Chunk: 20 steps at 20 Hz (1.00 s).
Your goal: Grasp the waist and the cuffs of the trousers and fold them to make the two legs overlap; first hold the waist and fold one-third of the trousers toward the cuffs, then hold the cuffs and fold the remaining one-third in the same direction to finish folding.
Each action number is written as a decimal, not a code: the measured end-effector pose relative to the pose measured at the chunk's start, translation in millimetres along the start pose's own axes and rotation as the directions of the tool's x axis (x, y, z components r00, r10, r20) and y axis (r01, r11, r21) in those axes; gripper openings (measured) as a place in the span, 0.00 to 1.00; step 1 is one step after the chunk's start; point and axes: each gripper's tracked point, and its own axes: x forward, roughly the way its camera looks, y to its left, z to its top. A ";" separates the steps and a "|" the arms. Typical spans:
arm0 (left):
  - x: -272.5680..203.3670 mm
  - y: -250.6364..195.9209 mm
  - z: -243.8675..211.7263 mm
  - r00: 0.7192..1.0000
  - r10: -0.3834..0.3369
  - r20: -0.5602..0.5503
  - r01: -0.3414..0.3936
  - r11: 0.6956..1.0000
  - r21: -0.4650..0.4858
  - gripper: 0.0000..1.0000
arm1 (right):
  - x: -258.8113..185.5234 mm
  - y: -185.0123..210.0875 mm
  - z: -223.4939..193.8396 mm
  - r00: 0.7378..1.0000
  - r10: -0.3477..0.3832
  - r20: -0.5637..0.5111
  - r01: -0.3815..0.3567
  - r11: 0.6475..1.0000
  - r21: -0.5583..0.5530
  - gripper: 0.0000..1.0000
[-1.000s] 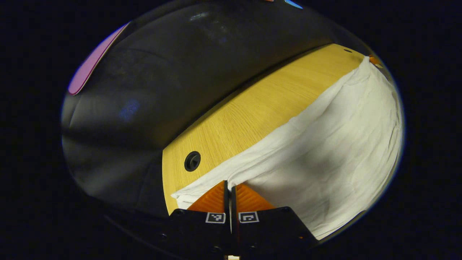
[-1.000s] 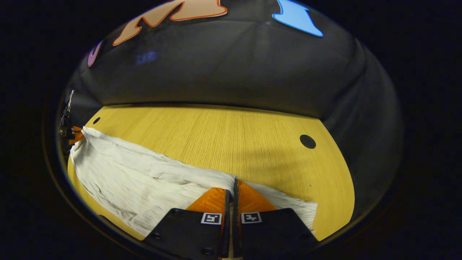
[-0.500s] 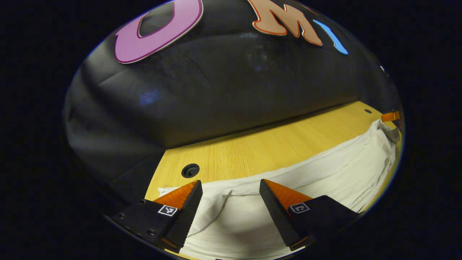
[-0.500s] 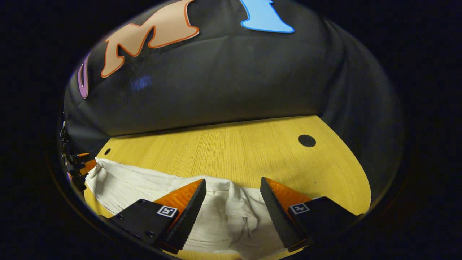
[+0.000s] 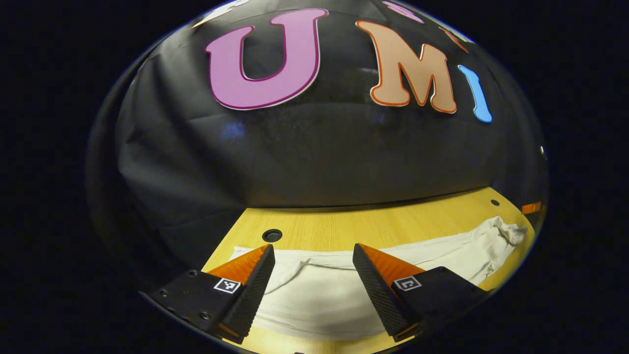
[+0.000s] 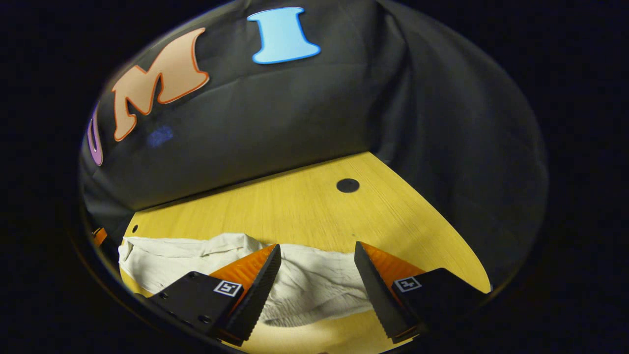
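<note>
White trousers (image 5: 319,300) lie in a long band across the wooden table (image 5: 373,226). In the left gripper view my left gripper (image 5: 313,255) is open above one end of the cloth, with nothing between its fingers. The band runs off to the right and ends in a bunched end (image 5: 506,231). In the right gripper view my right gripper (image 6: 317,253) is open over the other end of the trousers (image 6: 307,285), also holding nothing. The cloth stretches away to the left there. Which end is the waist I cannot tell.
The table (image 6: 295,211) has round cable holes (image 5: 271,235) (image 6: 347,185) near its far corners. The booth's black cloth wall rises right behind the table's far edge. A bit of the other gripper shows at the edge (image 5: 531,208).
Both grippers were shut on the trousers' ends a second ago and have opened and let go. They have since lifted and tipped up, and the cloth has settled flat on the table.
</note>
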 end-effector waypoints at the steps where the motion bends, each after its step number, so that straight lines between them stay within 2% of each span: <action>1: -9.3 0.3 -0.9 1.000 0.011 0.001 -0.011 1.000 0.005 0.96 | -1.8 -10.8 -5.4 1.000 -0.012 -0.007 0.012 1.000 0.019 0.92; 2: -19.6 -0.3 -5.0 1.000 0.022 -0.002 -0.022 1.000 0.013 0.96 | -2.7 -22.2 -11.2 1.000 -0.024 -0.016 0.025 0.999 0.039 0.96; 4: -31.2 -5.1 -11.7 0.999 0.033 -0.019 -0.033 0.999 0.018 0.96 | -1.8 -38.6 -25.6 0.999 -0.026 -0.044 0.030 0.995 0.100 0.96; 6: -41.9 -14.7 -17.5 0.999 0.035 -0.029 -0.034 0.999 0.007 0.96 | 1.8 -42.8 -39.0 0.997 -0.009 -0.075 0.021 0.986 0.165 0.96; 7: -46.3 -18.7 -19.5 0.999 0.032 -0.030 -0.032 0.999 -0.010 0.96 | 4.1 -44.6 -44.9 0.997 -0.003 -0.078 0.017 0.982 0.188 0.92; 9: -52.9 -32.1 -21.5 0.999 0.016 -0.031 -0.017 0.998 -0.057 0.96 | 5.7 -45.9 -52.2 0.996 0.011 -0.084 0.010 0.971 0.240 0.92; 10: -55.0 -36.6 -22.7 0.999 0.014 -0.033 -0.016 0.997 -0.071 0.96 | 5.6 -44.7 -55.3 0.996 0.026 -0.086 -0.001 0.961 0.276 0.96; 12: -57.4 -40.7 -20.8 0.999 0.015 -0.030 -0.017 0.997 -0.077 0.97 | 8.5 -43.7 -60.3 0.994 0.055 -0.090 -0.022 0.943 0.333 0.96; 15: -62.1 -50.0 -17.2 1.000 0.008 -0.024 -0.009 0.998 -0.062 0.97 | 11.1 -40.2 -66.7 0.991 0.100 -0.093 -0.054 0.912 0.407 0.87; 16: -62.2 -52.0 -16.3 1.000 0.005 -0.024 -0.007 0.998 -0.057 0.97 | 11.8 -37.8 -69.8 0.988 0.116 -0.100 -0.063 0.903 0.424 0.93; 17: -62.5 -54.4 -15.4 1.000 0.005 -0.023 -0.007 0.999 -0.053 0.97 | 13.1 -35.5 -73.4 0.986 0.130 -0.104 -0.073 0.898 0.433 0.93; 19: -63.8 -57.3 -13.5 1.000 0.006 -0.022 -0.007 0.999 -0.048 0.97 | 14.8 -36.3 -74.8 0.987 0.128 -0.097 -0.074 0.899 0.432 0.73; 20: -65.6 -59.0 -12.6 1.000 0.005 -0.021 -0.006 0.999 -0.047 0.97 | 15.3 -35.0 -75.2 0.987 0.131 -0.098 -0.075 0.897 0.435 0.81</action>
